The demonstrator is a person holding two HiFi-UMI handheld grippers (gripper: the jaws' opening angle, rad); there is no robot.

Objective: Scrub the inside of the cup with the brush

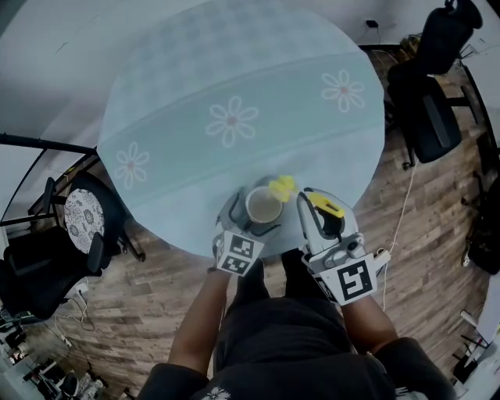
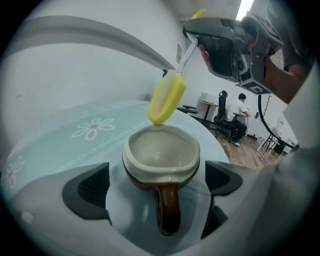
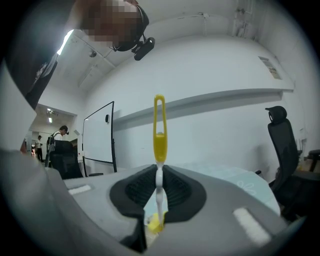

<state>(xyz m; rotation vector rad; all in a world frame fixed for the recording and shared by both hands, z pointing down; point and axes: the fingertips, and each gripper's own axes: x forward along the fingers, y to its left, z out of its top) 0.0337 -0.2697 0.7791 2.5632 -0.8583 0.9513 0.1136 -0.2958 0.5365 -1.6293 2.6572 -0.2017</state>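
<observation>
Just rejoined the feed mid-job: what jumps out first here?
A yellow brush, pinched in the right claw, hangs at the rim of a cream-lined brown cup. The cup sits near the front edge of the flowered table, inside the open left claw, untouched.

Dim and grey throughout, low in contrast. Glares white from a ceiling strip point(image 2: 245, 7) at the top of the left gripper view. Casts only a soft shadow beside the cup point(image 2: 160, 152) on the tabletop point(image 2: 60, 135). Bends and darkens hard toward the rims of both gripper views.
</observation>
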